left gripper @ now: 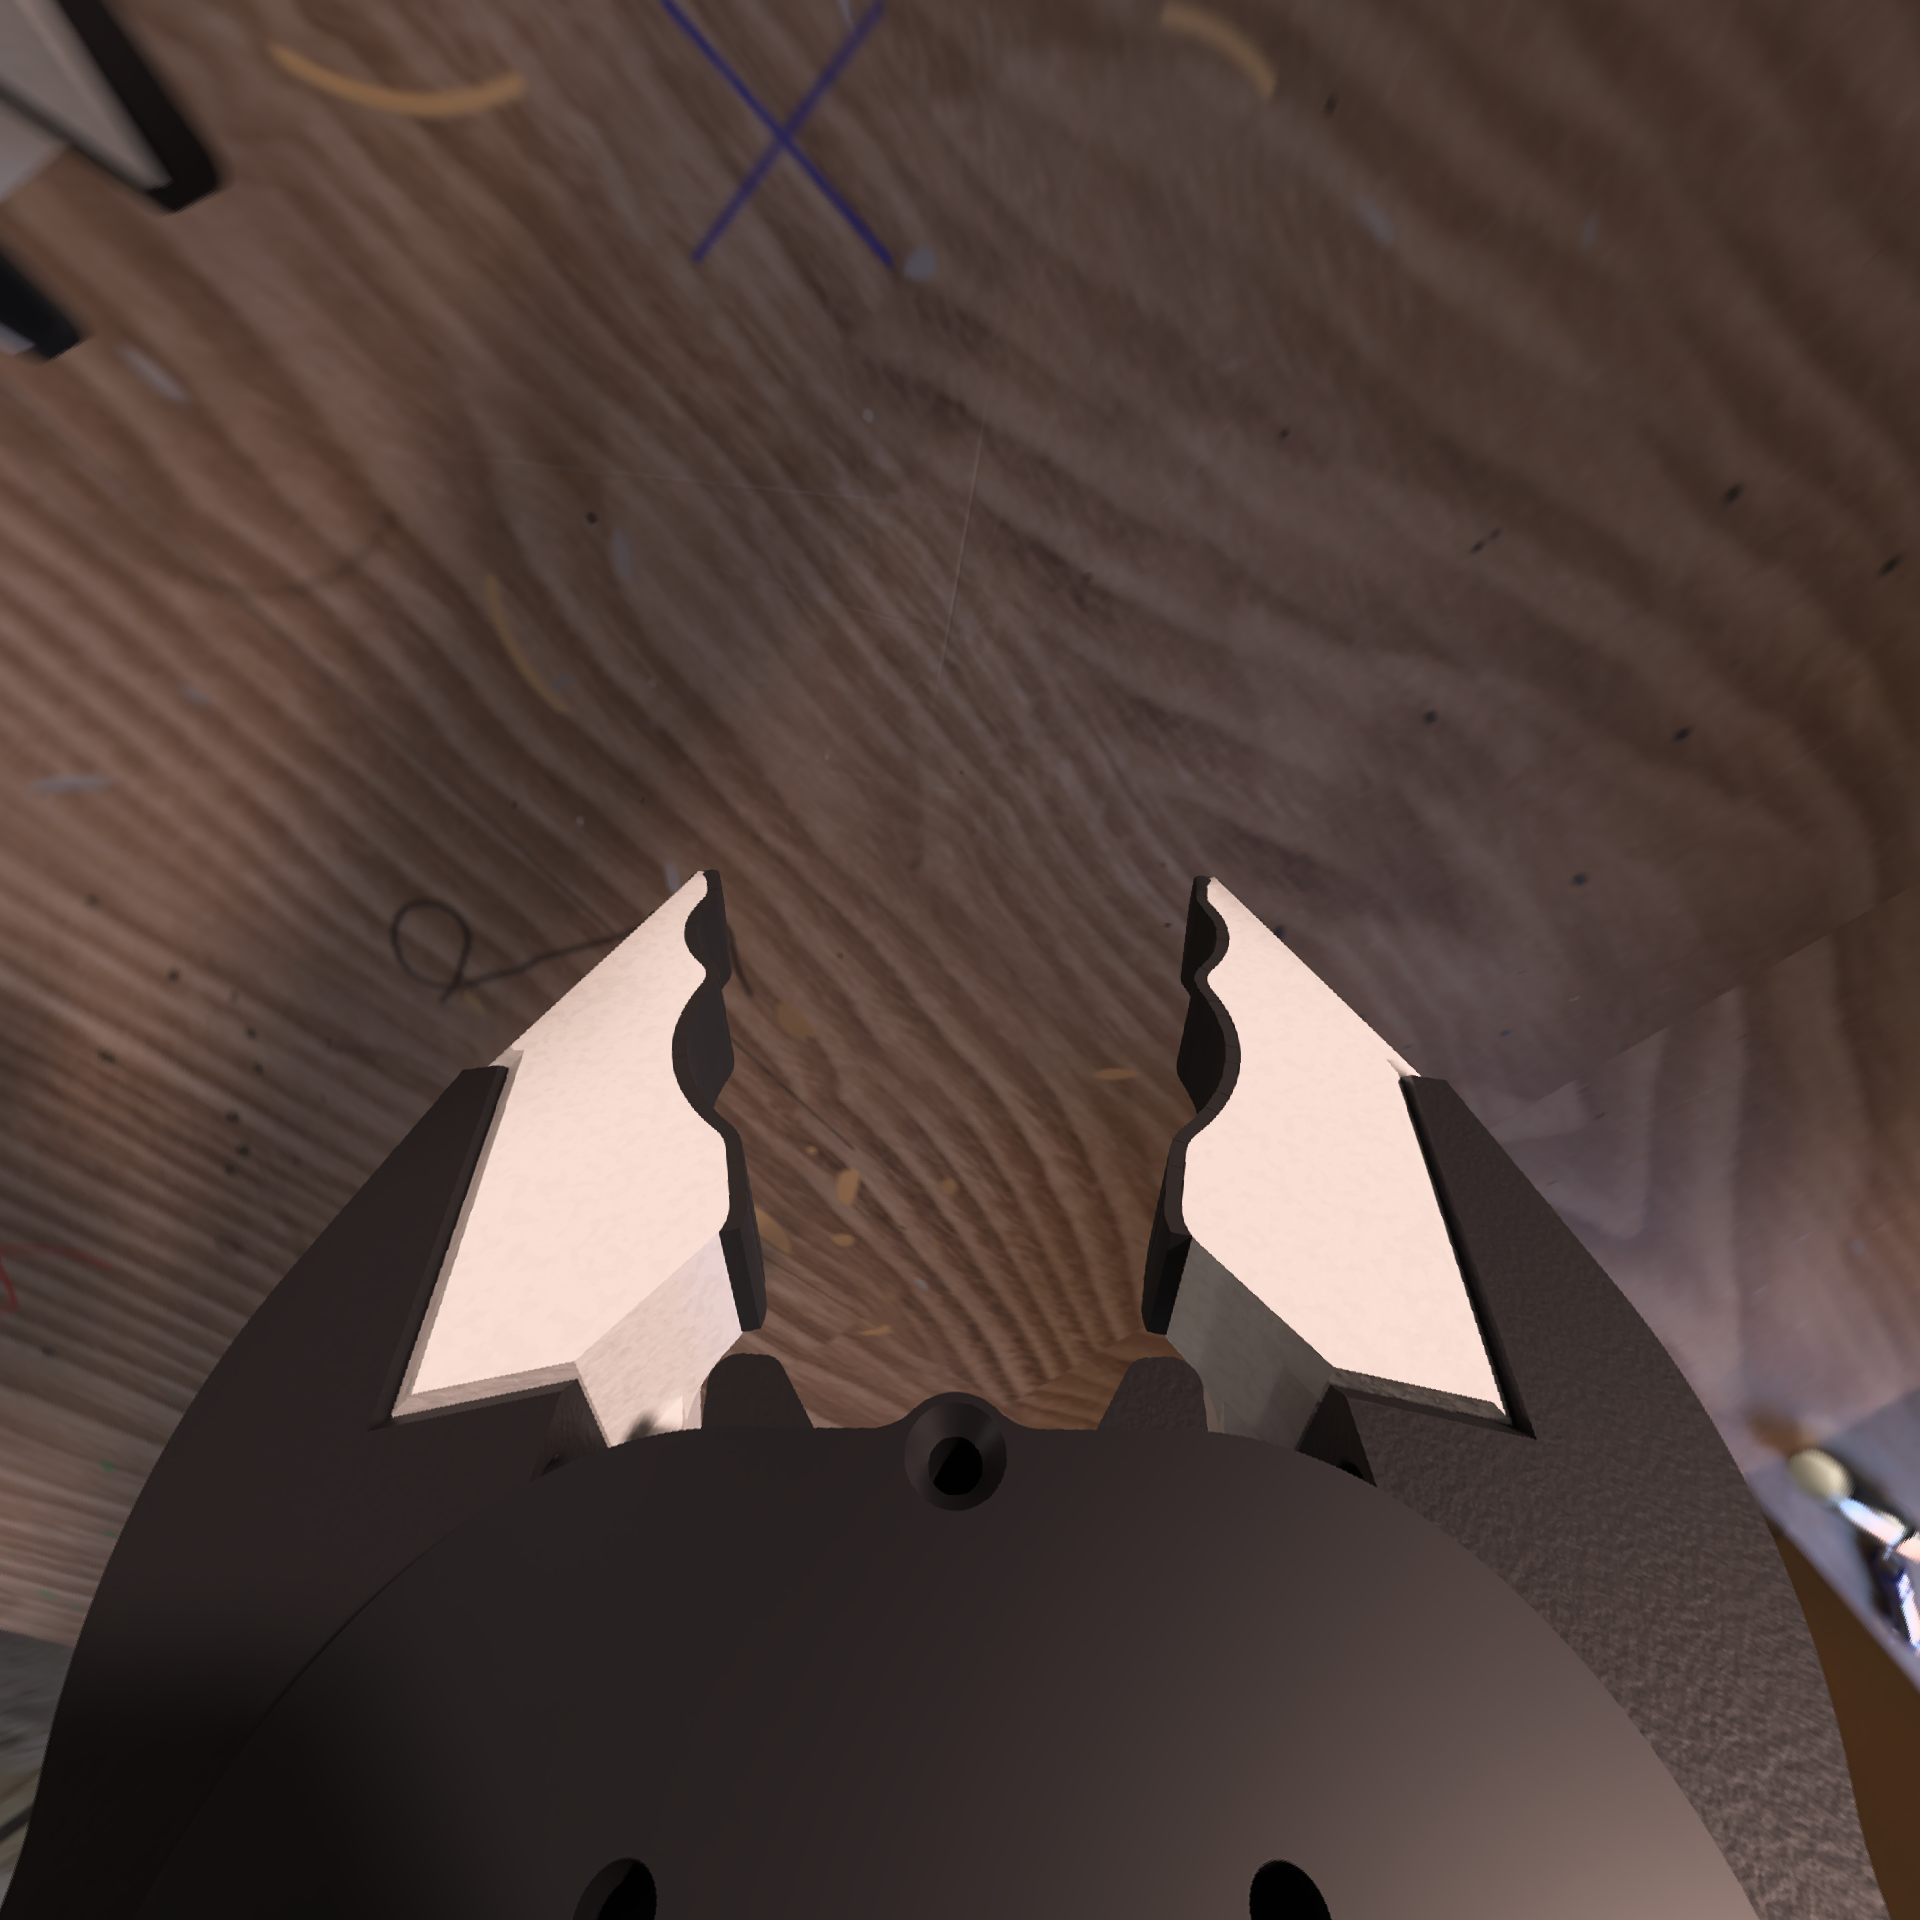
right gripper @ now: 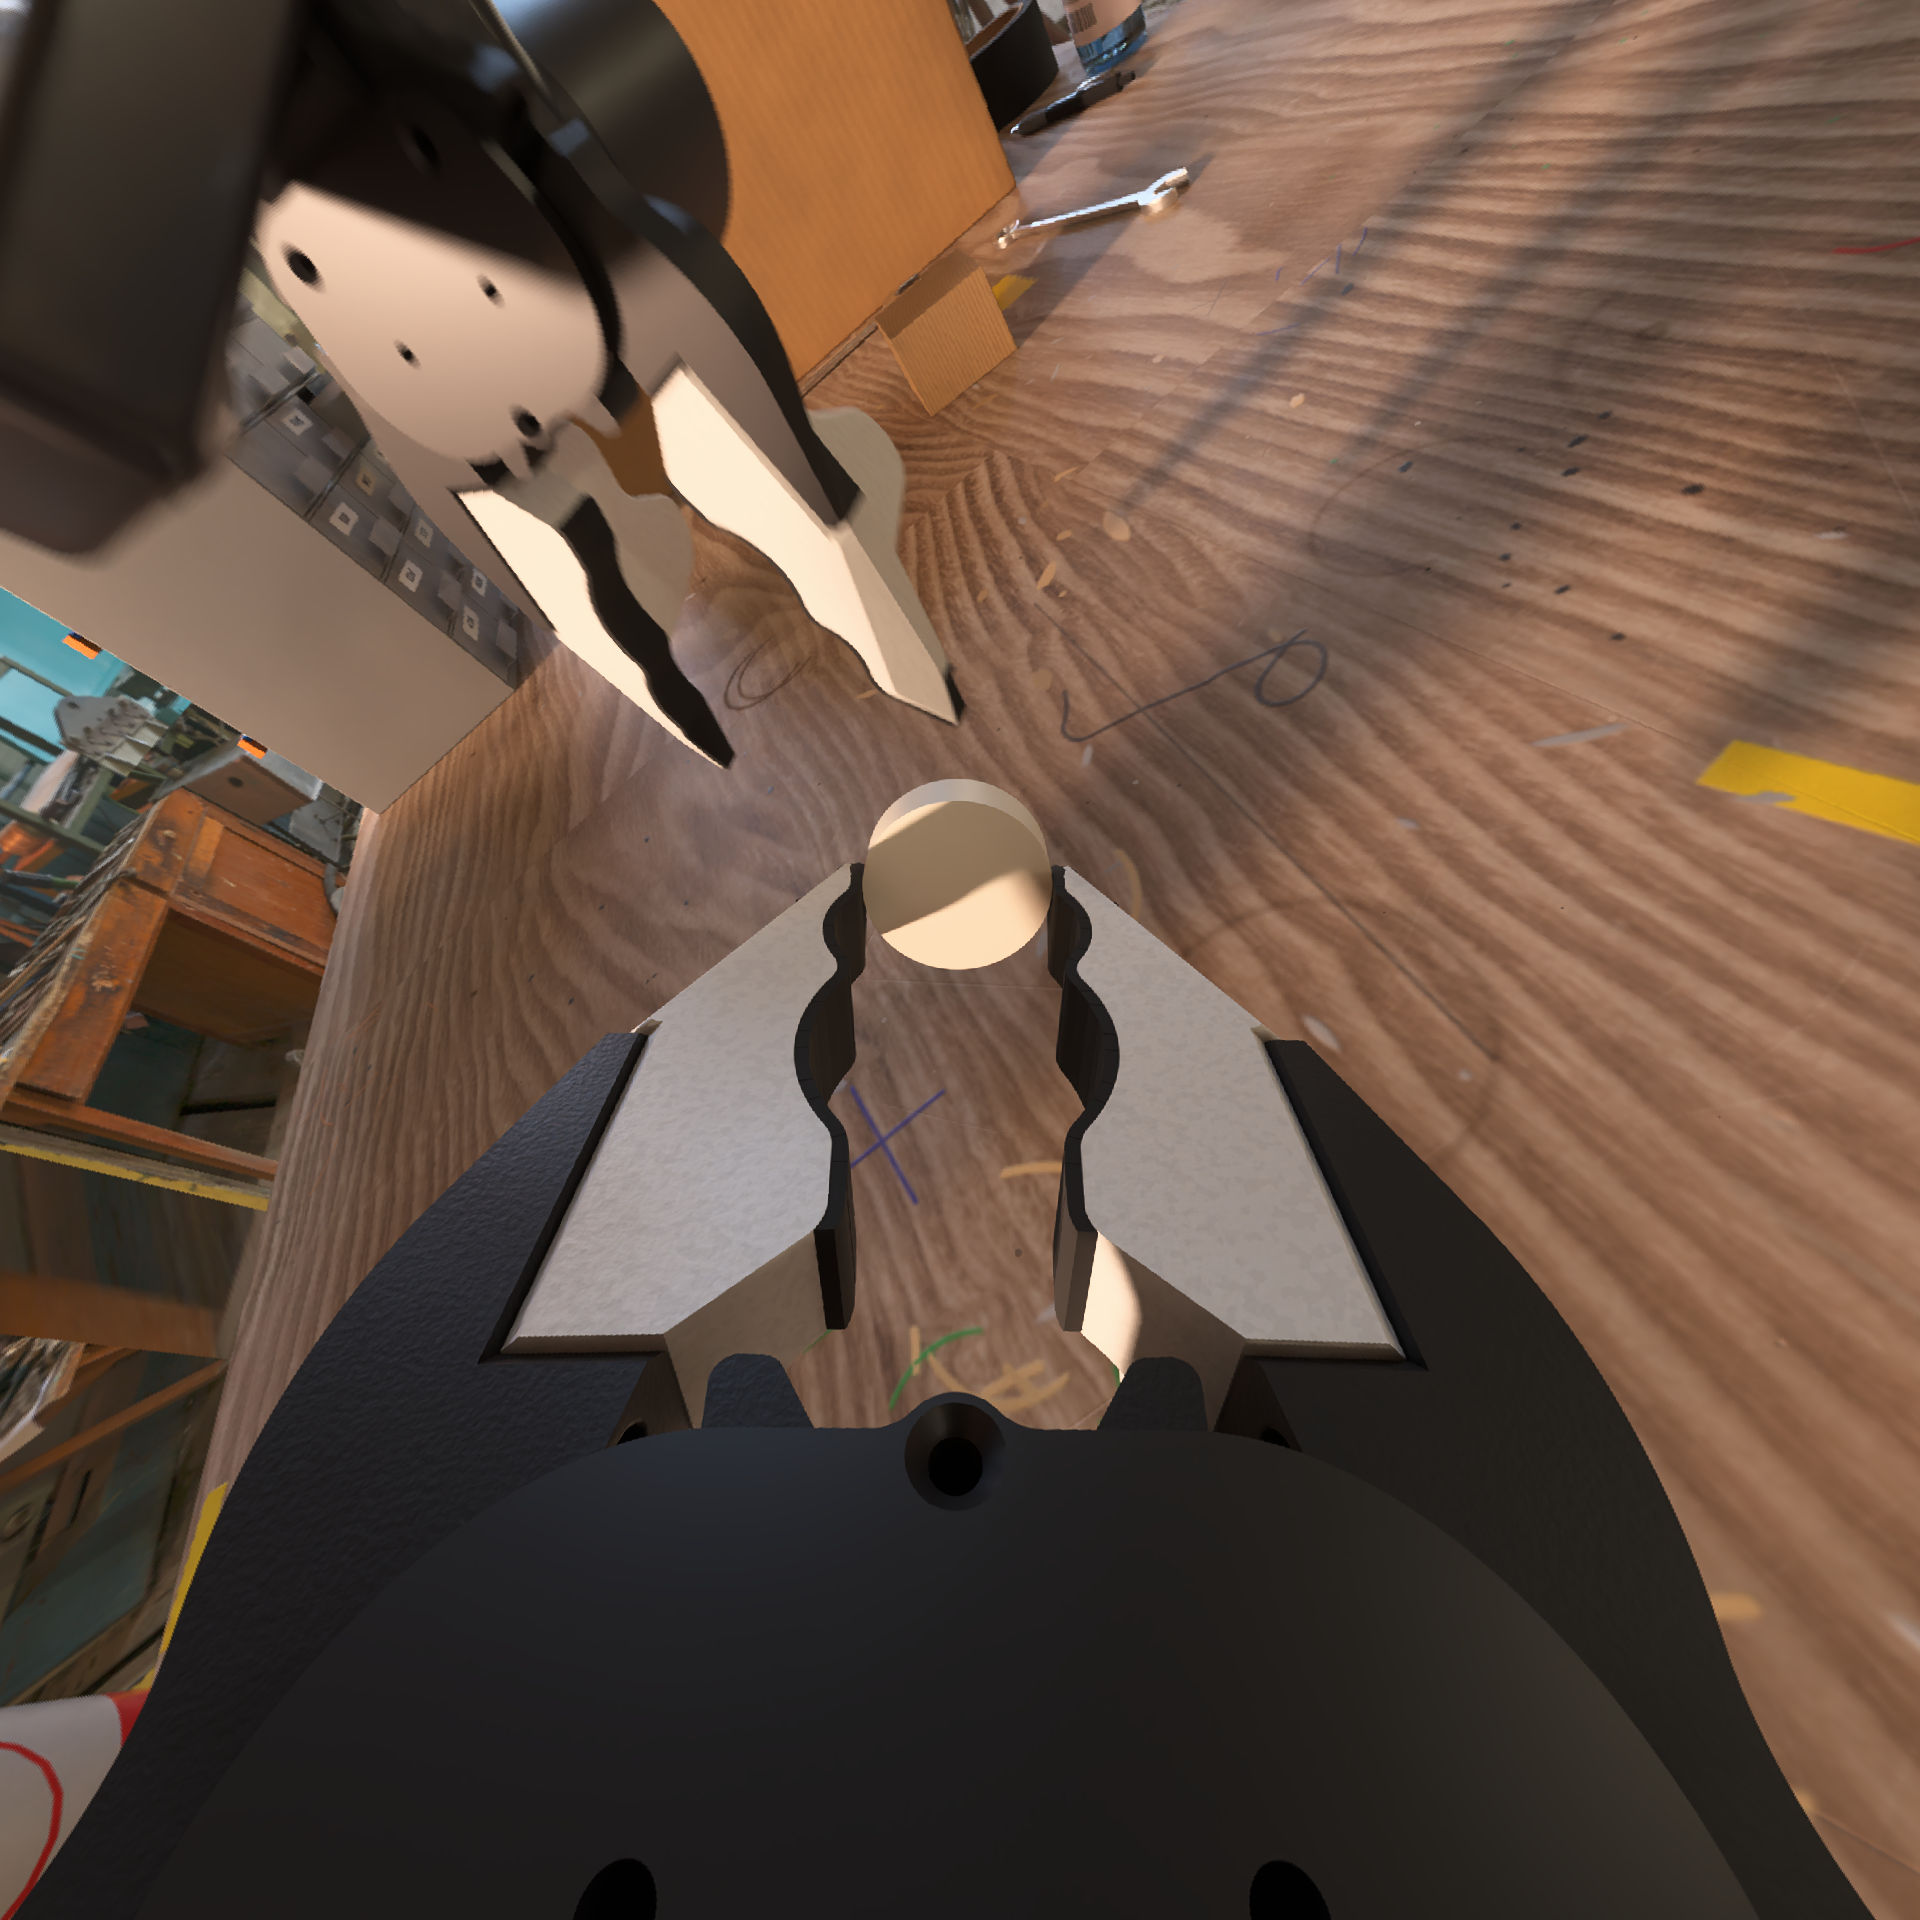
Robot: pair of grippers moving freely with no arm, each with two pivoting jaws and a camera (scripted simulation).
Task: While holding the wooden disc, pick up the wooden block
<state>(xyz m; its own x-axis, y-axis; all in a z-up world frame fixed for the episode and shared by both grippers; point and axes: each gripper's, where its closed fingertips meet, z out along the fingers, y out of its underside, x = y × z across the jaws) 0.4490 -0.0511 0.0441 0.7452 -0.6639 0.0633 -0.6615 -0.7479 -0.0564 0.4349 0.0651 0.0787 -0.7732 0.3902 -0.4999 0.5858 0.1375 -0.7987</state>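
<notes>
Where my left wrist view looks down, I log: left gripper (left gripper: 954,894), jaws spread, nothing between; bare wooden table (left gripper: 1143,520); blue cross mark (left gripper: 790,135). Right wrist view: right gripper (right gripper: 956,883) clamped on the wooden disc (right gripper: 956,883) at its fingertips, above the table; wooden block (right gripper: 951,338) far off beside an orange panel (right gripper: 831,156); wrench (right gripper: 1096,208) beyond.
</notes>
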